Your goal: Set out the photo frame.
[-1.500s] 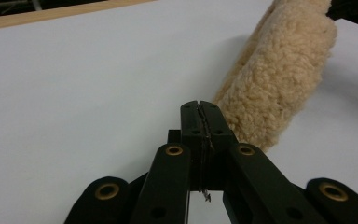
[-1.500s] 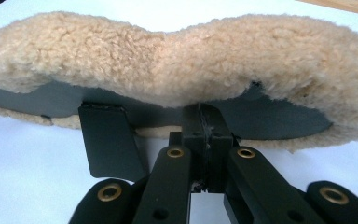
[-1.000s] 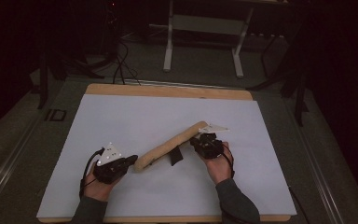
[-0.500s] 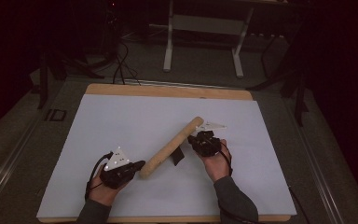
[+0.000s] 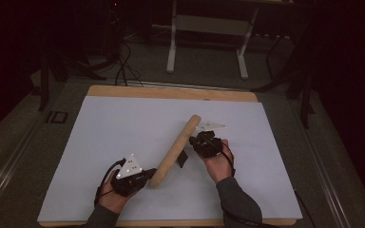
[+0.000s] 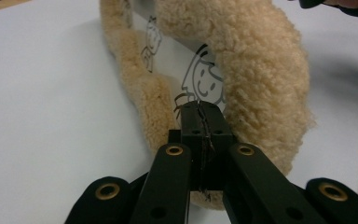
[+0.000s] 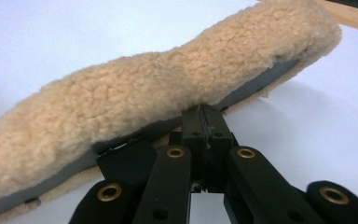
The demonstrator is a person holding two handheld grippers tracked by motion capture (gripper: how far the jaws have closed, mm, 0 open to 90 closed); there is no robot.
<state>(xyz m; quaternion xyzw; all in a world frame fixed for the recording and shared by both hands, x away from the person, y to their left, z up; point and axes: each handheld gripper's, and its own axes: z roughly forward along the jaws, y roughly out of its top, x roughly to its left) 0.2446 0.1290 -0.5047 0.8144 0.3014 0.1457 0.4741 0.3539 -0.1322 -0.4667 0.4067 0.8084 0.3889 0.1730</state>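
A long tan fleece cover [image 5: 176, 149] lies slantwise on the white table top [image 5: 100, 137]. Its near end sits at my left gripper [image 5: 147, 179] and its far end points up and to the right. In the left gripper view the fleece [image 6: 261, 70] curls open around a white lining printed with cartoon faces [image 6: 205, 79]. My left gripper [image 6: 201, 116] is shut on that lining's edge. My right gripper [image 5: 194, 141] meets the cover's right side. There the right gripper [image 7: 204, 114] is shut on the grey inner edge [image 7: 242, 95] under the fleece [image 7: 144, 88]. A black tab [image 7: 126, 161] hangs beside it.
The table's wooden far edge [image 5: 171, 92] borders a dark floor with cables [image 5: 123, 66] and a metal stand [image 5: 209, 42]. White surface lies open to the left and far right of the cover.
My left gripper has slid nearer and to the right, taking the cover's near end with it, so the cover now lies steeper. The right hand has stayed in place.
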